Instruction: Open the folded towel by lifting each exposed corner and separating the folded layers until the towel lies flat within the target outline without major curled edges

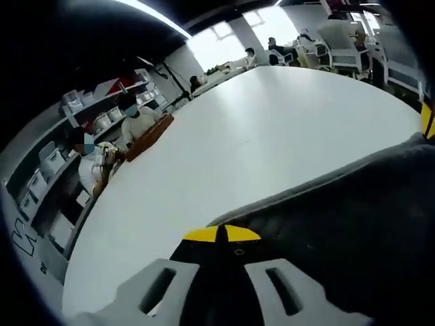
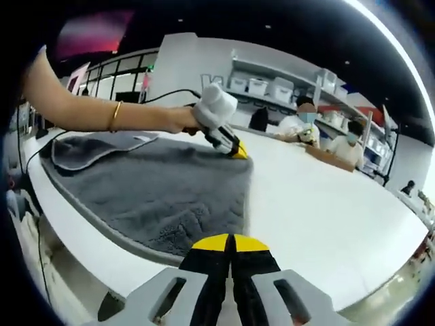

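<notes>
Here, one grey towel [image 2: 160, 190] lies spread on the white table [image 2: 326, 210], with one corner folded over at its far left. One bare forearm [image 2: 81, 109] wearing a gold bangle [image 2: 115, 115] reaches in from the left, level over the towel, holding the left gripper [image 2: 239, 153] at the towel's far edge; its jaws look pressed together, contact with the cloth unclear. The right gripper [image 2: 231, 244] hangs over the towel's near edge, jaws clenched, nothing between them. Two seated people [image 2: 326, 132] are at the far right.

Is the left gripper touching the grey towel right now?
Touching. In the right gripper view the left gripper has its yellow tip pressed onto the far corner of the grey towel, with no gap visible between them.
</notes>
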`<state>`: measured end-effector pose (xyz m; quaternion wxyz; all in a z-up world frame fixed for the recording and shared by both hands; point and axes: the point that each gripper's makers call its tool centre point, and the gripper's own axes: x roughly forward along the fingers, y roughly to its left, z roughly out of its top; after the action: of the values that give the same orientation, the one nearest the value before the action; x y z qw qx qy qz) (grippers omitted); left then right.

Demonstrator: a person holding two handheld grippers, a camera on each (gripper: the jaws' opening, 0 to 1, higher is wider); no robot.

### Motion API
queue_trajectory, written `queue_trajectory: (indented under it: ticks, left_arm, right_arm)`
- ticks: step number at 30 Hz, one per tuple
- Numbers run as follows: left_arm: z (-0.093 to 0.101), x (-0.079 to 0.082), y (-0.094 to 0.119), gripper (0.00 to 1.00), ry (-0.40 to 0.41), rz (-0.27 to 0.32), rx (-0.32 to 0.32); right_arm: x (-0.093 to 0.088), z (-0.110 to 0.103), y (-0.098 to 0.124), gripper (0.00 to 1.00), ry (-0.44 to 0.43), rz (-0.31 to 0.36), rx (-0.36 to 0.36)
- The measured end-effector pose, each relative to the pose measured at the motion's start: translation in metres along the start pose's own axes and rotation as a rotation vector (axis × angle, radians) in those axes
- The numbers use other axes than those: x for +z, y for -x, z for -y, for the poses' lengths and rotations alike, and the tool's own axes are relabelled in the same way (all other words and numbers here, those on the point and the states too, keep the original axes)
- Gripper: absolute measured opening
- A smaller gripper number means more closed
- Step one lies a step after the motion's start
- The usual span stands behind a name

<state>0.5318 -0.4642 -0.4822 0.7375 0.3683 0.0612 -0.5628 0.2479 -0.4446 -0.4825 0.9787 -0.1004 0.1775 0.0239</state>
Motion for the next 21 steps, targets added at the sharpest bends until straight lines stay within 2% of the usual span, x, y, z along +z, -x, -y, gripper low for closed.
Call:
queue_trajectory:
  ticks: [2, 5, 9, 11, 21]
  left_arm:
    - [0.002, -0.001, 0.001, 0.00, 0.026, 0.002, -0.008]
    - [0.005, 0.002, 0.002, 0.00, 0.103, 0.014, -0.036]
    - [0.009, 0.003, 0.005, 0.00, 0.093, 0.012, -0.037]
    - [0.008, 0.002, 0.004, 0.00, 0.128, 0.002, -0.030]
    - [0.011, 0.003, 0.007, 0.00, 0.133, -0.006, -0.020]
  right_arm:
    - [-0.002, 0.002, 0.002, 0.00, -0.048, 0.010, -0.022]
    - [-0.003, 0.005, 0.003, 0.00, -0.074, 0.012, -0.055]
    - [-0.004, 0.005, 0.004, 0.00, -0.019, -0.008, -0.091]
    - [-0.005, 0.006, 0.005, 0.00, 0.012, -0.027, -0.118]
    - [-0.005, 0.008, 0.004, 0.00, 0.021, -0.060, -0.125]
